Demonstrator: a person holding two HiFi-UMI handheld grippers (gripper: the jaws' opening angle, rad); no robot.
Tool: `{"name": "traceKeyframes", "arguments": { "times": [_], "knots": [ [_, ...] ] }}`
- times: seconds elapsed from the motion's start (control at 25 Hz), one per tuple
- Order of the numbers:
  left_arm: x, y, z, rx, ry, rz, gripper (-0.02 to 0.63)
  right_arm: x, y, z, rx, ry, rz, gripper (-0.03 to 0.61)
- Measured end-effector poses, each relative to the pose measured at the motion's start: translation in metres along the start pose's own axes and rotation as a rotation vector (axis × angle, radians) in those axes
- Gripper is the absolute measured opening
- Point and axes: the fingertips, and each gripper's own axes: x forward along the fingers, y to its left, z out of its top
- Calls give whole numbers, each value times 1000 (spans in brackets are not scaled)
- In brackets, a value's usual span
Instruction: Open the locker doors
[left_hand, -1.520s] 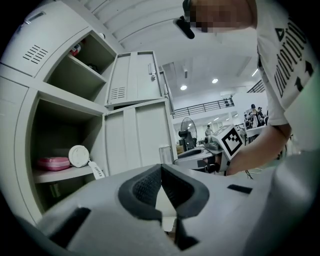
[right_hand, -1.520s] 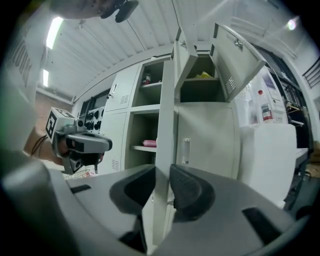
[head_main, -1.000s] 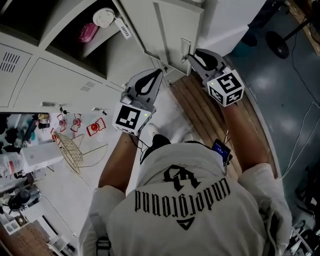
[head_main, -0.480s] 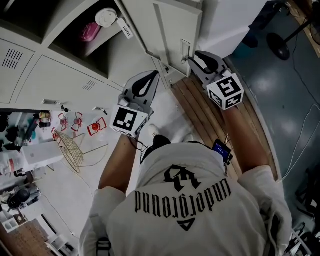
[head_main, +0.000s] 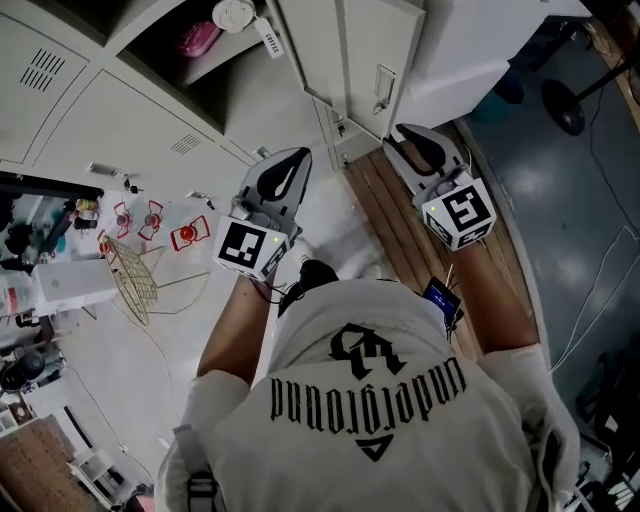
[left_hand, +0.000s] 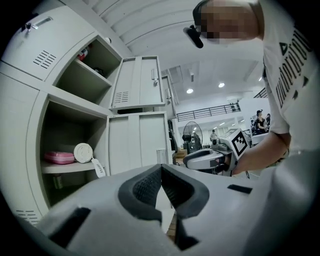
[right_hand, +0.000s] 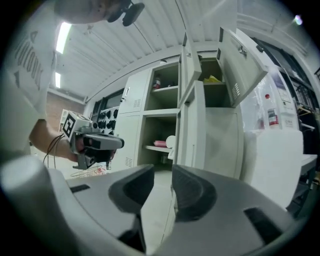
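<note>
Two hand-held grippers point level at the locker, and neither touches it. The left hand-held gripper is clenched on nothing, its pad tips meeting. It faces the locker's open compartment, where a pink box and a round white disc with a hanging tag sit on the shelf. The right hand-held gripper is released and empty. Its jaws have just been opening and stand apart, with only the floor and the lower edge of the open locker door showing through the gap; the door is beyond the tips and untouched. That door stands swung out from the locker, and in the head view its handle is just ahead of the right hand-held gripper. Higher on the locker, in the right gripper view, another locker door also hangs open, with a yellow item inside that compartment. At the locker's foot, wooden slats lie under the right arm. On the floor before the locker, on the left gripper's side, are a wire basket and some small red items.
</note>
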Motion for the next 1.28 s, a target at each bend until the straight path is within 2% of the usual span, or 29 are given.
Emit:
{"name": "traceKeyframes", "arguments": {
  "times": [0.28,0.52,0.64,0.8,1.28],
  "knots": [
    [-80,-17,0,-54,21,88,8,11,70,6,-7,-26,162,63],
    [-147,-11,-1,-73,50,164,8,25,124,8,-20,-33,245,29],
    [-174,-7,-2,-107,46,198,8,27,150,14,-22,-27,264,19],
    [-212,-10,-3,-121,44,194,8,26,189,19,-54,-6,278,5],
    [-365,11,3,-78,-2,168,6,24,335,56,-75,4,248,6]
  ]
}}
